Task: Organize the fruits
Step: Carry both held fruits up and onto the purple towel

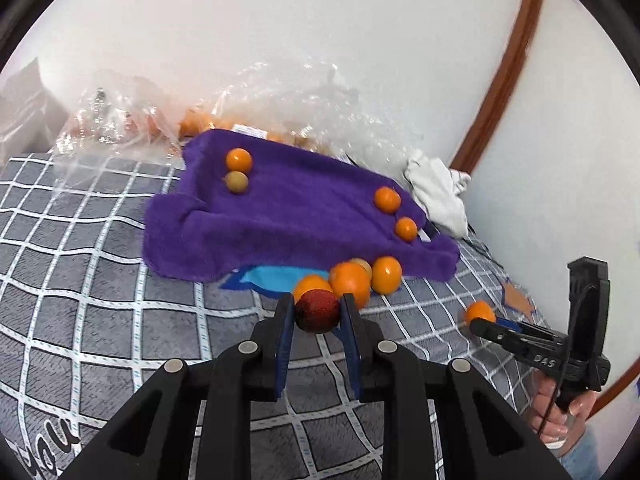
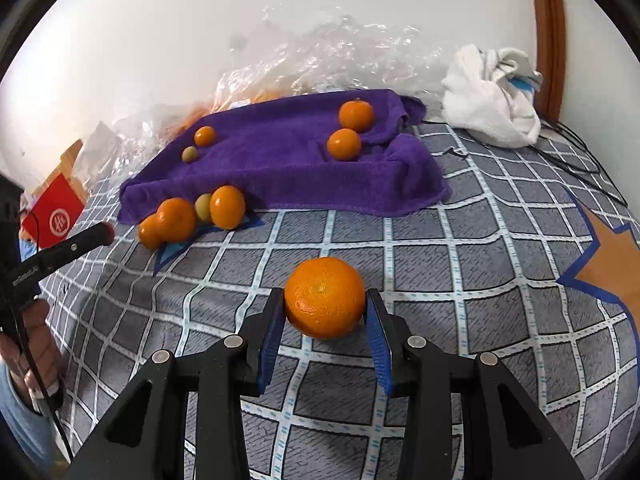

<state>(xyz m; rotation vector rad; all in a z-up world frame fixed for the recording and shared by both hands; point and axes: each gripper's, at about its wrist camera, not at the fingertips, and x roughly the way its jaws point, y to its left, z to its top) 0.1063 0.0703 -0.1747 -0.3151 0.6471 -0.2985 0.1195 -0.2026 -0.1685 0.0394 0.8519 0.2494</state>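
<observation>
Gripping a dark red fruit (image 1: 317, 311), the left claw (image 1: 317, 316) is closed; the right claw (image 2: 325, 312) clamps a mandarin (image 2: 325, 297) at frame centre.

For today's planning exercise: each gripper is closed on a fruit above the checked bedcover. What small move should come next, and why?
Probably carry both fruits to the purple towel. The left gripper holds a dark red fruit and the right gripper an orange, and four fruits already sit on the towel in two pairs.
</observation>
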